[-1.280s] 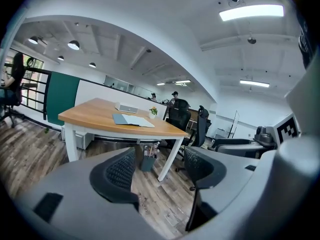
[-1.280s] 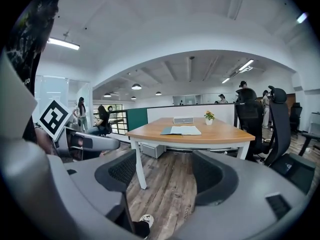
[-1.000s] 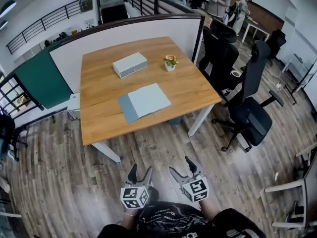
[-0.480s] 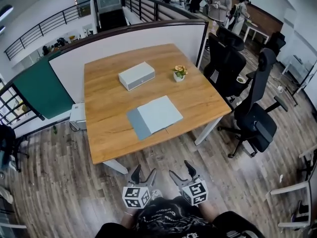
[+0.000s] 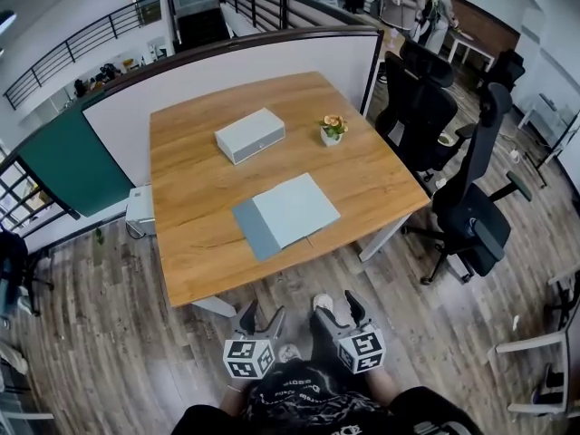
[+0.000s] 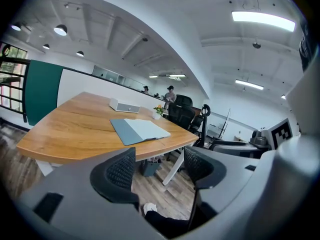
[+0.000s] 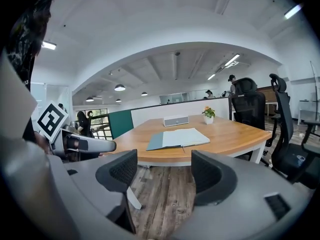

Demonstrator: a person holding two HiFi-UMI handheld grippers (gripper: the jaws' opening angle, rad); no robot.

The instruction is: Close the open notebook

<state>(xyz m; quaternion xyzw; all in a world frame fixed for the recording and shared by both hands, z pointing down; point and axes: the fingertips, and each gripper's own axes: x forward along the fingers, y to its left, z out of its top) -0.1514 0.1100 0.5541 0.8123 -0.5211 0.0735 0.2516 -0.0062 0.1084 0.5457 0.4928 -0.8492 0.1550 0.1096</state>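
An open notebook (image 5: pixel 286 213) with pale blue-green pages and a darker grey-blue cover flap at its left lies on the wooden table (image 5: pixel 199 207), near the front edge. It also shows in the left gripper view as the notebook (image 6: pixel 139 130) and in the right gripper view as the notebook (image 7: pixel 178 138). Both grippers hang over the floor in front of the table, well short of the notebook. My left gripper (image 5: pixel 258 316) is open and holds nothing. My right gripper (image 5: pixel 336 304) is open too, nothing between its jaws.
A white-grey box (image 5: pixel 249 135) and a small flower pot (image 5: pixel 333 130) stand further back on the table. Black office chairs (image 5: pixel 467 198) stand to the right. A partition (image 5: pixel 227 71) runs behind the table. A white shoe (image 5: pixel 323 304) shows on the plank floor below.
The view has come slightly closer to the table. Both grippers stay low in front of the body, still open; a foot has stepped forward near the right gripper.
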